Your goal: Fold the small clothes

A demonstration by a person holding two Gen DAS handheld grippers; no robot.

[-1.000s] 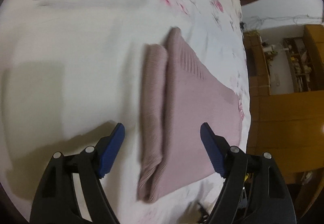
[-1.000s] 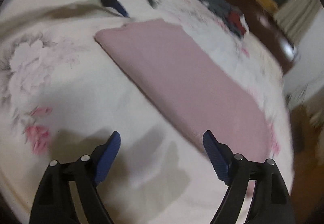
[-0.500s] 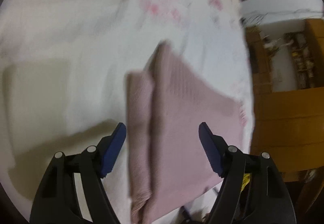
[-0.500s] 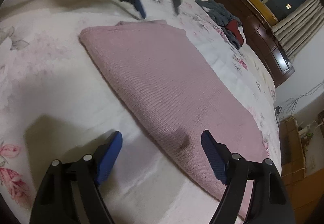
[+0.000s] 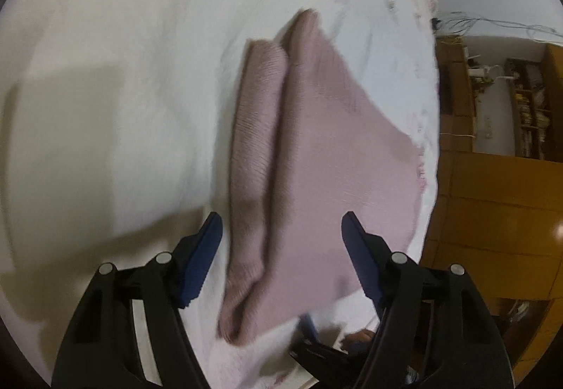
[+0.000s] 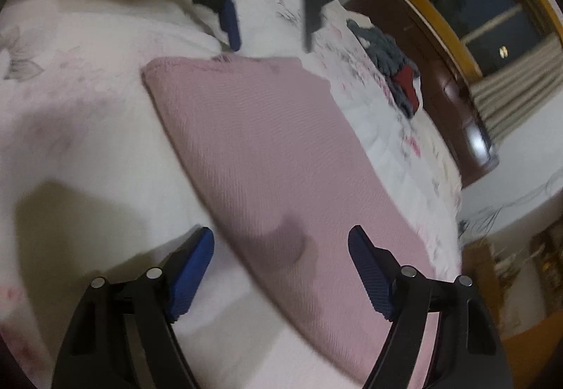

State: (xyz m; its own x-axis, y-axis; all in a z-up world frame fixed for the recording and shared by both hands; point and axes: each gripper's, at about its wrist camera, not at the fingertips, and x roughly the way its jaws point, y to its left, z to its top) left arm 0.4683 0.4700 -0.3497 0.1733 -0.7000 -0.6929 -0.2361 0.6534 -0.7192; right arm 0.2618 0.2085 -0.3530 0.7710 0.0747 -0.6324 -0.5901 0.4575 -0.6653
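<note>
Pink sweater [image 5: 327, 157] lies folded on bedspread [image 5: 123, 79]; left gripper [image 5: 281, 259] & right gripper [image 6: 281, 269] both spread above it.

A dark headboard [image 6: 454, 100] and curtained window [image 6: 492, 19] stand behind the floral bedsheet [image 6: 70, 107].

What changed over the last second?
Both grippers closed in on the folded pink knit sweater: the right gripper now straddles its near edge, and the left gripper straddles the sleeve end. Nothing grasped; both stayed open. The sweater stayed flat on the white floral bedsheet.
</note>
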